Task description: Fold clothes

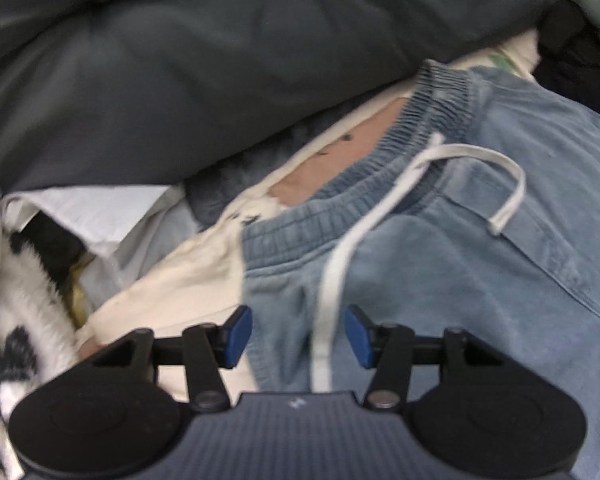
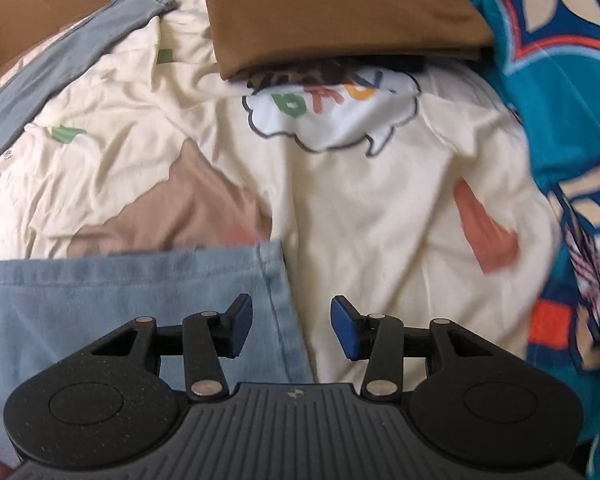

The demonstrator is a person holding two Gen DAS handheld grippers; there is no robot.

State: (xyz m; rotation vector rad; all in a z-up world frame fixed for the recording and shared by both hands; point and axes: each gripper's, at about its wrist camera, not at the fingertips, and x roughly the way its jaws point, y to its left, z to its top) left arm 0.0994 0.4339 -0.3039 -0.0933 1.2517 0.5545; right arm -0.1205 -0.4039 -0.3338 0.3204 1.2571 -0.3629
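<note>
So both grippers are pointing down at a pair of light blue denim shorts (image 1: 480,280) lying flat on a cream printed sheet (image 2: 380,208). Left gripper (image 1: 299,336) has its jaws apart, nothing gripped, hanging over the waist end with the white drawstring (image 1: 340,264) trailing loose between them. Right gripper (image 2: 291,328) is released too, jaws spread over the hem corner of the shorts (image 2: 140,292), with the side seam running right under them.

Past that, the elastic waistband (image 1: 420,136) looks laid out fairly straight. Further back there's a brown folded garment (image 2: 332,12) sitting on the sheet, plus a teal patterned fabric (image 2: 572,100) off to the side and a dark grey duvet (image 1: 180,60) behind.

My read: one piece is done, the shorts are spread but don't look folded yet, so the actual fold is left.
</note>
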